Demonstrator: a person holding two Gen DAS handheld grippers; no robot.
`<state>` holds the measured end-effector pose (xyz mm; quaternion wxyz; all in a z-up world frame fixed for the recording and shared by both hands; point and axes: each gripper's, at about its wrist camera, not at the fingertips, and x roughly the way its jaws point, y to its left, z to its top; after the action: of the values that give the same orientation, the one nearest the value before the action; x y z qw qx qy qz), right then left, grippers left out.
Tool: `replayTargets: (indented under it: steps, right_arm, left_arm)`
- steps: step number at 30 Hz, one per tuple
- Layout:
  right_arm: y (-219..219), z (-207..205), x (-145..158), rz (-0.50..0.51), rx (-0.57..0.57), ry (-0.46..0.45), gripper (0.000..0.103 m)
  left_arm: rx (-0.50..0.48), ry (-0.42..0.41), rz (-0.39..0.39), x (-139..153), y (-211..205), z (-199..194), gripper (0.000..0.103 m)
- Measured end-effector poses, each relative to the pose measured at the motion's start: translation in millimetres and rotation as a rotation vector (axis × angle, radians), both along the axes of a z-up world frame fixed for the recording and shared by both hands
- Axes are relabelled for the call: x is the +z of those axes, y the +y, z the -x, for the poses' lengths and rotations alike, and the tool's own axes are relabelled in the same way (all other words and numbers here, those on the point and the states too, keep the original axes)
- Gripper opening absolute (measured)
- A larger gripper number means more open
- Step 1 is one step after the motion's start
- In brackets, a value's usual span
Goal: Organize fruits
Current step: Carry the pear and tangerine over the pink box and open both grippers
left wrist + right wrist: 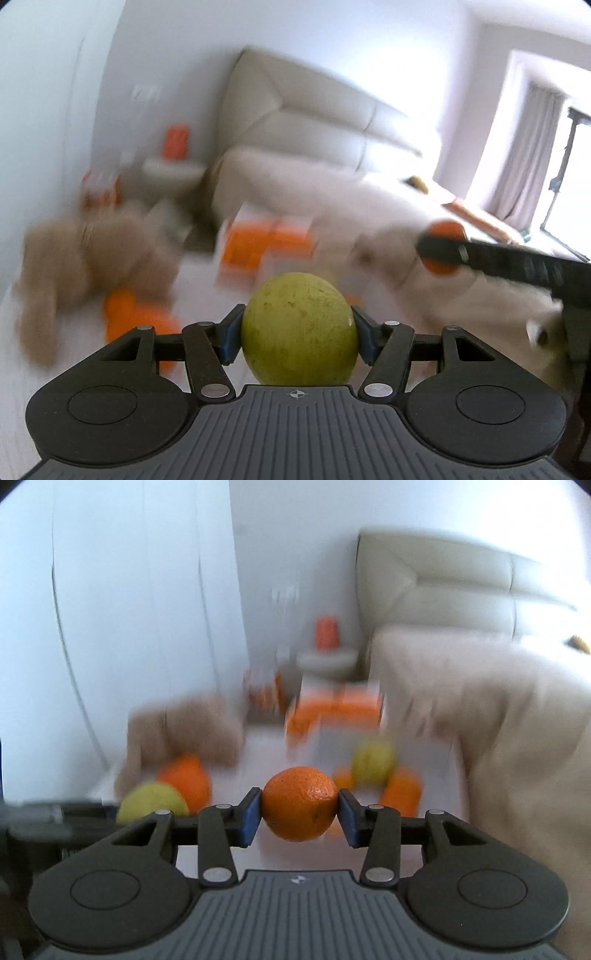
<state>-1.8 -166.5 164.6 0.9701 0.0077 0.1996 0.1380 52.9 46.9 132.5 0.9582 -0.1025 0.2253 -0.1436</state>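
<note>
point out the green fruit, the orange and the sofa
green fruit [299, 328], left wrist view, middle of its skin
orange [300, 803], right wrist view, middle of its peel
sofa [295, 122], left wrist view, backrest

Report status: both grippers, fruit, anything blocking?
Left gripper shut on green fruit. Right gripper shut on orange. More fruit on table beyond, blurred. No blocker visible.

We look forward along each gripper's fingers, close above a white table [266, 746], toward a beige sofa [314, 122] and white wall. Our left wrist view faces right of centre; our right wrist view faces more to the left. Both share the blurred orange-and-white box [266, 243], the sofa and scattered fruit.
</note>
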Motion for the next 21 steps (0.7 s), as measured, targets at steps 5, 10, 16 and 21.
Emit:
replayTargets:
  steps: [5,10,16,21]
  right_arm:
    - [-22.4,-23.8,93.9,-0.037,-0.053,-0.127,0.044]
    - [-37.0,-54.6,119.7,0.025,-0.119,-0.118,0.044]
    - [-48.9,-100.2,75.0,0.109,-0.161,0.004,0.044]
    - [-59.1,-142.7,25.9,0.09,-0.181,0.167,0.044]
  left_arm:
    - [-0.042,-0.1,0.017,65.3,-23.5,-28.6,0.065]
    - [-0.123,0.011,0.035,49.5,-41.7,-76.9,0.065]
    - [-0.249,0.228,-0.083,-29.2,-74.9,-130.1,0.065]
    - [-0.272,0.282,-0.145,-75.8,-89.9,-148.0,0.065]
